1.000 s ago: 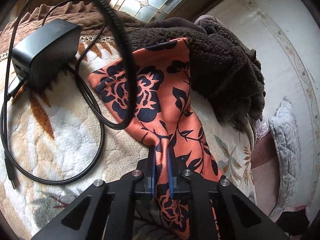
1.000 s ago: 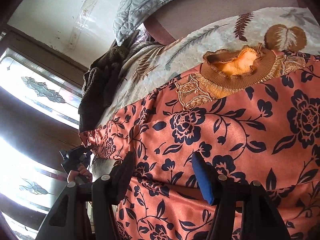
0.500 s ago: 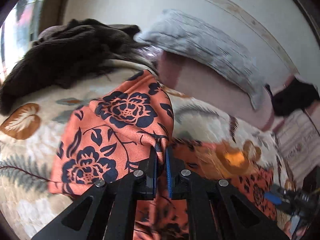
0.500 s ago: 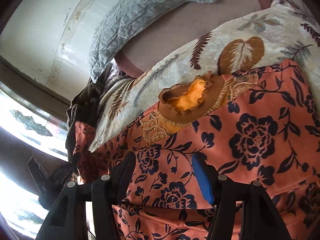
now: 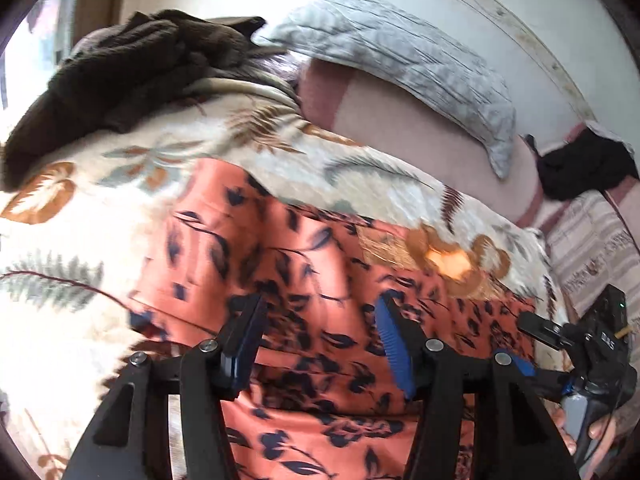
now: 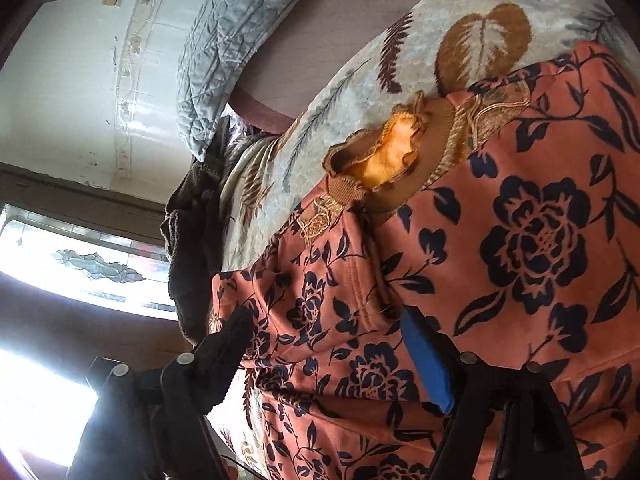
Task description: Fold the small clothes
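Both grippers hang over one garment, and neither grips it. The left gripper (image 5: pixel 320 328) has its jaws spreading apart, cloth lying under them but no pinch on it; the right gripper (image 6: pixel 326 344) is also widening, its blue pad just above the fabric without pressing.

The orange floral top (image 6: pixel 500 260) lies on the leaf-patterned blanket (image 5: pixel 80 240), its brown ribbed collar (image 6: pixel 380 160) pointing toward the grey pillow (image 5: pixel 400 52). Its sleeve (image 5: pixel 224 216) is laid in over the body, on the side nearer the dark brown fleece (image 5: pixel 112 80).

This looks like the release after a sleeve fold. The next move probably calls for taking the opposite side, or the hem, and carrying it toward the collar.

A second ago the left gripper was clamped on that sleeve, which stretched out toward the fleece; now the sleeve rests across the body and the pinch is gone.
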`<control>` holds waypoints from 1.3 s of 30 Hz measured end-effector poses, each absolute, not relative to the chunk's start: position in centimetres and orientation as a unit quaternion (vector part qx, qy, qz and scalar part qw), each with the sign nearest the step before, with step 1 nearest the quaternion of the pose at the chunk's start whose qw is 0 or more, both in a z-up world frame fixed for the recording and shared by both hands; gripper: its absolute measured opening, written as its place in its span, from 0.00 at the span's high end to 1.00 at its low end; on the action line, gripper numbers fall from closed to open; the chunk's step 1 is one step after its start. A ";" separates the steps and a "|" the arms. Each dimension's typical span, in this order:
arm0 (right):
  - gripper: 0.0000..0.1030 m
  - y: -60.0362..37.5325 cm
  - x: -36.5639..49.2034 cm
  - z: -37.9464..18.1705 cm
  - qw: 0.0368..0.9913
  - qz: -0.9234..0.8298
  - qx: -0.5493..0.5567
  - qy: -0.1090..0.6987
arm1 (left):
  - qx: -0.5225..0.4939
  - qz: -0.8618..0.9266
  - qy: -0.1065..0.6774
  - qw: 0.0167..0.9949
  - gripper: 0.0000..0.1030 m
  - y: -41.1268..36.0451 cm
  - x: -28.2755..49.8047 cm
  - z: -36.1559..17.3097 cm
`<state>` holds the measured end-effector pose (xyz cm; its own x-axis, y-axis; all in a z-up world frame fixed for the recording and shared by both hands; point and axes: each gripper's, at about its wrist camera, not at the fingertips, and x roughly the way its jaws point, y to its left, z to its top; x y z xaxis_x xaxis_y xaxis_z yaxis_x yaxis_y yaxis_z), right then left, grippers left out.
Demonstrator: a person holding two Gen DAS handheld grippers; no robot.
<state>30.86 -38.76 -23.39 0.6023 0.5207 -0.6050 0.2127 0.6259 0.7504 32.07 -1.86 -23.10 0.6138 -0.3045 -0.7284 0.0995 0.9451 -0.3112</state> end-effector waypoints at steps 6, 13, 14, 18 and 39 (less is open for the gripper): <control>0.20 -37.6 33.0 -26.0 0.791 0.051 0.399 0.461 | -0.144 -0.022 0.437 0.888 0.44 4.5 34.5 -25.5; 0.24 -34.4 36.0 -27.2 0.816 0.088 0.362 0.443 | -0.162 -0.002 0.430 0.888 0.44 7.0 35.2 -25.9; 0.33 -33.7 36.2 -27.4 0.820 0.088 0.350 0.444 | -0.160 -0.002 0.429 0.889 0.44 7.0 35.2 -25.9; 0.78 -32.2 35.7 -26.7 0.845 0.081 0.310 0.428 | -0.147 -0.002 0.427 0.892 0.44 6.3 35.3 -25.7; 0.52 -53.4 24.2 -24.5 0.777 -0.166 0.420 0.438 | 0.035 -0.109 0.442 0.889 0.44 -7.7 34.4 -27.5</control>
<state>24.21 -53.41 -24.51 0.5617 0.1096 -0.8200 0.6258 0.5920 0.5078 34.37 -7.70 -27.52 0.5848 -0.1627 -0.7947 0.2242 0.9739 -0.0344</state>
